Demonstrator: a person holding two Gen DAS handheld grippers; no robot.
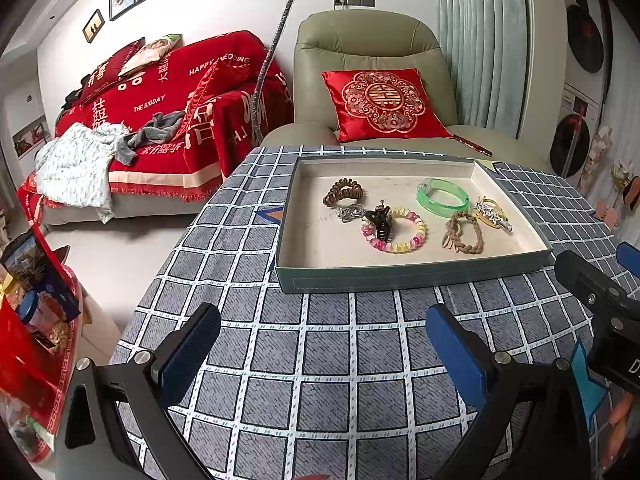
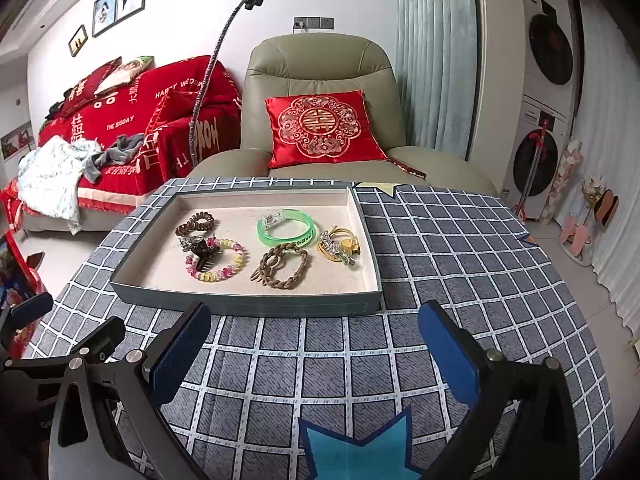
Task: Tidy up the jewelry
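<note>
A grey tray [image 1: 400, 274] [image 2: 248, 302] sits on the checked tablecloth. In it lie a brown coil hair tie [image 1: 344, 192] [image 2: 198, 222], a dark claw clip [image 1: 380, 220] [image 2: 206, 254] on a pink and yellow beaded bracelet [image 1: 416, 236] [image 2: 236, 266], a green bangle [image 1: 442, 196] [image 2: 286, 228], a braided brown band [image 1: 464, 232] [image 2: 282, 266] and a gold star clip [image 1: 492, 214] [image 2: 338, 250]. My left gripper [image 1: 324, 344] is open and empty, in front of the tray. My right gripper [image 2: 316, 344] is open and empty, also in front of it.
A blue star patch [image 2: 360, 452] lies on the cloth under the right gripper. A beige armchair [image 1: 368, 56] with a red cushion [image 1: 384, 104] stands behind the table. A red-covered sofa [image 1: 160, 112] is at the left. Red bags [image 1: 36, 320] stand by the table's left edge.
</note>
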